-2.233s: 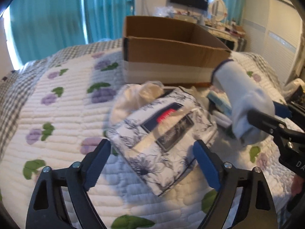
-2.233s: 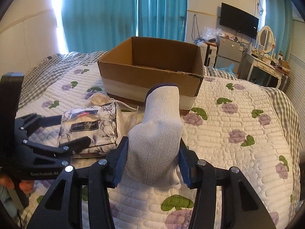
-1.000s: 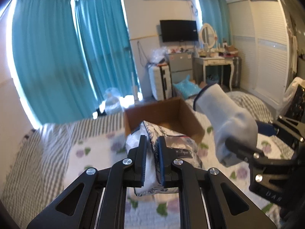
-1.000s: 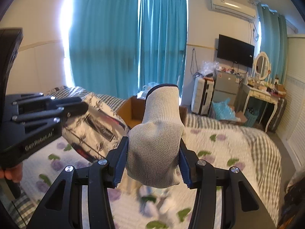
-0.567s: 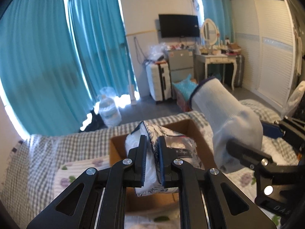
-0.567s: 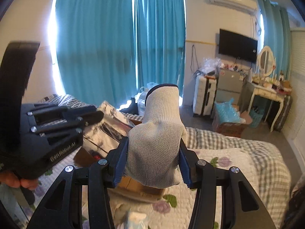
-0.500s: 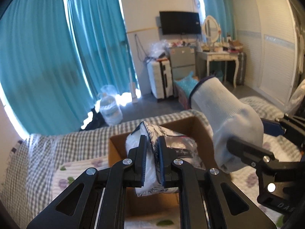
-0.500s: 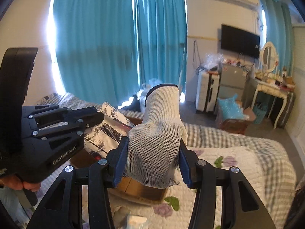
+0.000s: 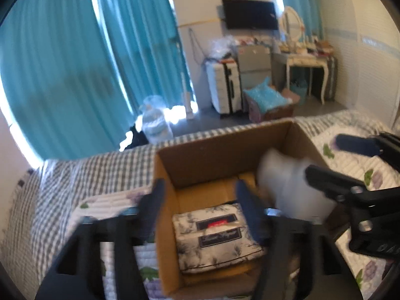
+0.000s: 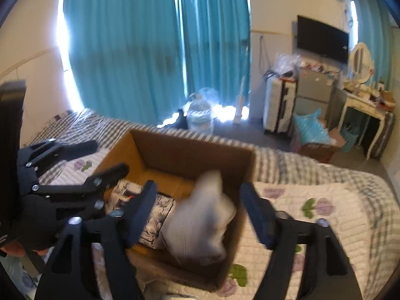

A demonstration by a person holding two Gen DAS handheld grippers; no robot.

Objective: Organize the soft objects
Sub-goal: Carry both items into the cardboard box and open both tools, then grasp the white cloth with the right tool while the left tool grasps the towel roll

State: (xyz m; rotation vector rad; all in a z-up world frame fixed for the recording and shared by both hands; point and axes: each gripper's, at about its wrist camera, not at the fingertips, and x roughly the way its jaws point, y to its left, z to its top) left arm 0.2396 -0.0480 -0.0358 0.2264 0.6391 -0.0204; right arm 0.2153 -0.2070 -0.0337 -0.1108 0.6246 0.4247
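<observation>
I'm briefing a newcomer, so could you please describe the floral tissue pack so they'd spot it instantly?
Find the open cardboard box on the quilted bed. Flat on its floor lies the tissue pack, beside a plain white glove; only the pack has dark floral print and navy labels.

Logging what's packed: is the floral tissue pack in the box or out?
In. The floral tissue pack lies flat on the cardboard box floor, free of the open left gripper.
</observation>
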